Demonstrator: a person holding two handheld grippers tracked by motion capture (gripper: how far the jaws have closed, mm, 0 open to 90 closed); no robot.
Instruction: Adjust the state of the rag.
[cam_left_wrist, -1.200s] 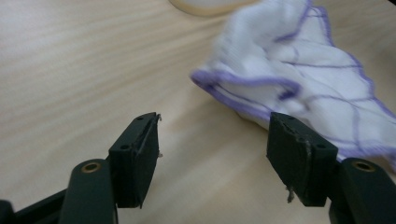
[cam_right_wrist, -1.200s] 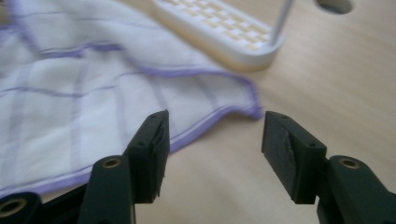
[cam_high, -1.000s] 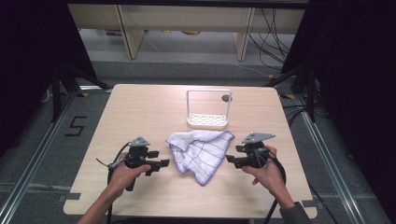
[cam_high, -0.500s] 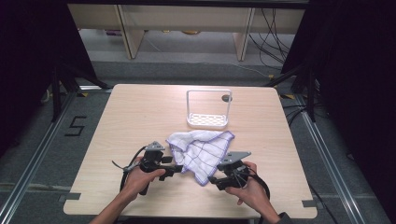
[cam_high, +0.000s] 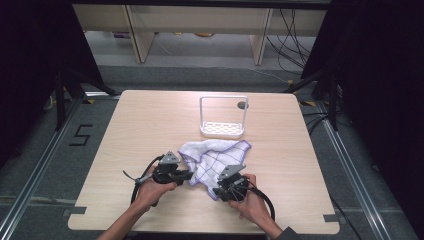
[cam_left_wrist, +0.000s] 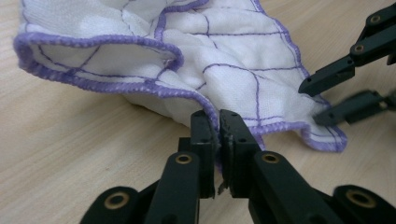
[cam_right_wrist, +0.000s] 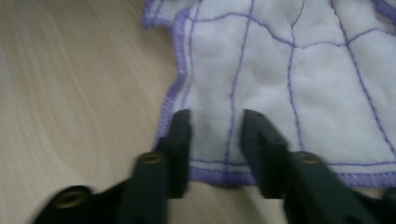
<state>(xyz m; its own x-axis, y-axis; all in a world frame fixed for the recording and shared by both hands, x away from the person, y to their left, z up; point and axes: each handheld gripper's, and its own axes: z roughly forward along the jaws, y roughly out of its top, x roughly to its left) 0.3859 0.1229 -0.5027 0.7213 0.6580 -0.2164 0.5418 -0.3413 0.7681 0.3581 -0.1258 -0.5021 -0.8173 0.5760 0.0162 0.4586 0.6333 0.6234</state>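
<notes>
Both grippers black: left gripper (cam_high: 188, 175), right gripper (cam_high: 218, 190). Brass-coloured rivets on jaw links. Grey three-cornered top plates. Black cables trailing. Forearms bare; dark cuff at right.

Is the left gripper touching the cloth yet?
Touching. The left gripper view shows the left gripper with its jaws shut on the purple hem of the cloth.

Left gripper (cam_left_wrist: 218, 126) closed tight on the purple-stitched hem of a white checked cloth (cam_left_wrist: 233, 56), jaws just pressed together with the fabric edge pinched between. Cloth rumpled on the pale wooden table (cam_left_wrist: 70, 154), one fold curling at upper left. Right gripper (cam_left_wrist: 322, 100) at the cloth's far corner, jaws slightly parted.
</notes>
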